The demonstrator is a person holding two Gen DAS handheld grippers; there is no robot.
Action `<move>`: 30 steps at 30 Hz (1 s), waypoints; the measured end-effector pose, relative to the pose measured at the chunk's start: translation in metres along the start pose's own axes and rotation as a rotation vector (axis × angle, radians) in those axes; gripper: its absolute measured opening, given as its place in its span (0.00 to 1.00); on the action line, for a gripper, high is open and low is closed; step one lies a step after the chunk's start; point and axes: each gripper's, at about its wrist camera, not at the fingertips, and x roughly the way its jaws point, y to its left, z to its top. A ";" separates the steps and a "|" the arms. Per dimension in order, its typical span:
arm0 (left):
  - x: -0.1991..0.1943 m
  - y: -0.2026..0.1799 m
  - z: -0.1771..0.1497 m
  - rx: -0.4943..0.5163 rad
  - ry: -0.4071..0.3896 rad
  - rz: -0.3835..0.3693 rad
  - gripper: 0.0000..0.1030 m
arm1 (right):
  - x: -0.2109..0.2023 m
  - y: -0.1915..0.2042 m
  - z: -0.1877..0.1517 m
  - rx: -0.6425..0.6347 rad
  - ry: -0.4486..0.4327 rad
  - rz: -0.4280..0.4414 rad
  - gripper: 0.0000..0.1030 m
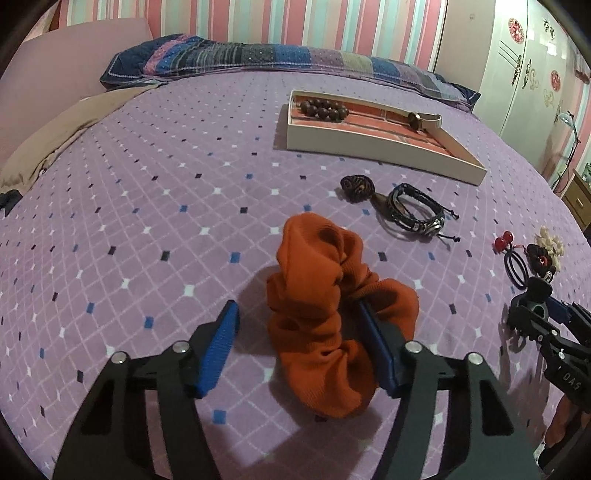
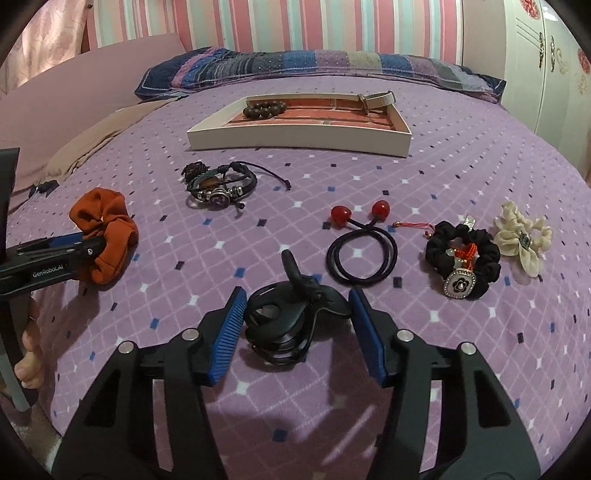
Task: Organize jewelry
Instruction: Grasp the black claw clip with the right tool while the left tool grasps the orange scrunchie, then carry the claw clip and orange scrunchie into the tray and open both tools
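Behind the bed, a wall [image 1: 295, 22] with vertical stripes in pink, pale blue and cream. Over the whole bed, a purple bedspread [image 1: 147, 221] with a white diamond grid and small blue, white and dark squares. At the head, a long patchwork pillow [image 2: 295, 64] in navy, blue and lilac. Beside it, a plain pink cushion [image 1: 66, 66] and a beige folded cloth [image 1: 66, 129]. On the right, a white wardrobe [image 1: 524, 74] with flower decorations on its doors. Soft indoor light, short shadows.
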 end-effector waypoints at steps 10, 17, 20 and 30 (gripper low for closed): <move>-0.003 -0.001 0.002 -0.008 0.005 -0.030 0.24 | -0.008 -0.012 0.006 0.027 -0.014 -0.008 0.55; -0.012 -0.006 0.010 0.012 -0.019 -0.029 0.18 | -0.011 -0.022 0.021 0.028 -0.044 -0.040 0.55; -0.015 -0.009 0.017 0.023 -0.043 -0.028 0.18 | -0.010 -0.025 0.029 0.023 -0.056 -0.053 0.55; -0.010 -0.017 0.058 0.039 -0.087 -0.026 0.18 | 0.002 -0.035 0.076 0.004 -0.109 -0.099 0.55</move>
